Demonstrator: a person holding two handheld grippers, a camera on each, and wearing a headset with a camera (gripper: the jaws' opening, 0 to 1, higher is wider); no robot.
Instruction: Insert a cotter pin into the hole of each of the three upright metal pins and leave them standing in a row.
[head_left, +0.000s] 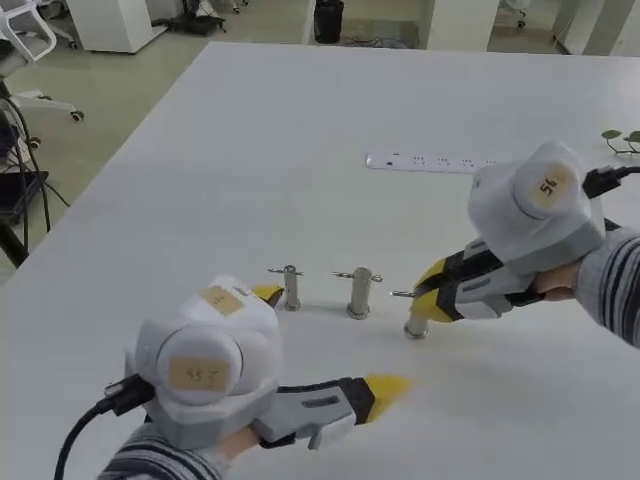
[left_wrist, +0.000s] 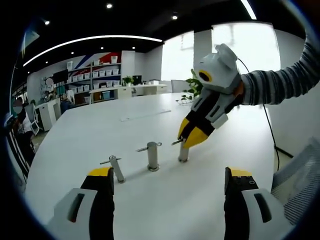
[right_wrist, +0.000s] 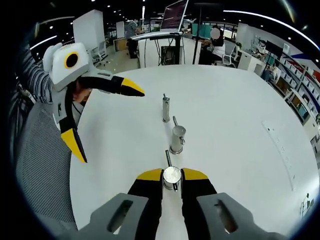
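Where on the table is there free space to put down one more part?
Free: the wide stretch between the pins and the power strip, and the far left of the table. Crowded: the near side, where the left gripper stands open beside the pins and the right gripper clamps the right pin.

Head view looks forward and down from behind the left gripper (head_left: 330, 340) and right gripper (head_left: 421, 297). Left gripper view faces the metal pins (left_wrist: 152, 156) broadside, near. Right gripper view looks end-on along the same row, with the nearest pin (right_wrist: 172, 176) close between its jaws.
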